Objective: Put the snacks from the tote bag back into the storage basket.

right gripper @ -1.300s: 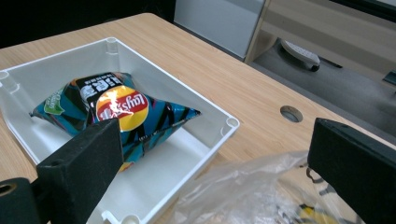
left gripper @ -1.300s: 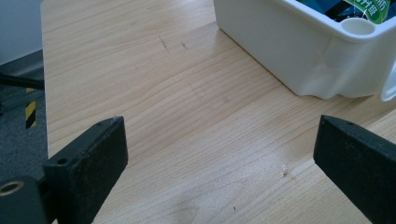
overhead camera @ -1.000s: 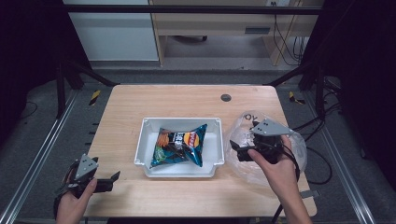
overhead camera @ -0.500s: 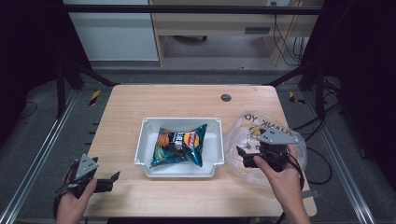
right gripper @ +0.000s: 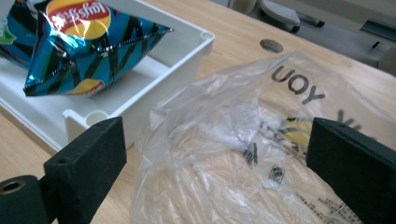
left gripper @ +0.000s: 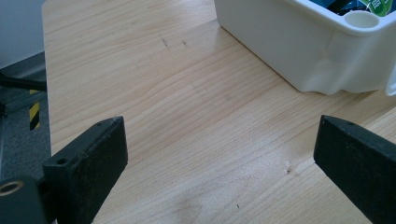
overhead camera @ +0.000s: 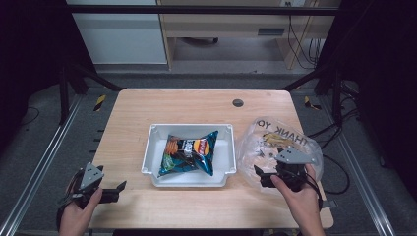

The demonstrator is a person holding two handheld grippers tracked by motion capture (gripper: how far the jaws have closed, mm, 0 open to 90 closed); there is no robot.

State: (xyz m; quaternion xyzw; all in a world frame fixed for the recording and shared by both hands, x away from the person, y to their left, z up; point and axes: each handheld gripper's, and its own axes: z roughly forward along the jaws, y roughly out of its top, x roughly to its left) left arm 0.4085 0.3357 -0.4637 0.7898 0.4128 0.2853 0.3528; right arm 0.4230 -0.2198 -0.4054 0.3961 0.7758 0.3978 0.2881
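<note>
A blue chip bag (overhead camera: 189, 152) (right gripper: 88, 44) lies in the white tray (overhead camera: 153, 152) (right gripper: 140, 100) at the table's middle. To its right a clear plastic bag (overhead camera: 275, 137) (right gripper: 243, 154) printed "THANK YOU" lies crumpled on the wood. My right gripper (overhead camera: 261, 177) (right gripper: 215, 163) stands open over the bag's near edge, with the plastic between its spread jaws and not pinched. My left gripper (overhead camera: 118, 189) (left gripper: 219, 163) is open at the table's front left, above bare wood, a short way from the tray's corner (left gripper: 327, 51).
A round grommet hole (overhead camera: 238, 103) (right gripper: 271, 45) sits near the table's far edge. Metal frame rails run along both sides of the table. Cables trail on the floor at the right. Bare wood lies in front of the tray and at the far left.
My right gripper has drawn back toward the table's front edge, from the bag's middle to its near edge. The left gripper has stayed put.
</note>
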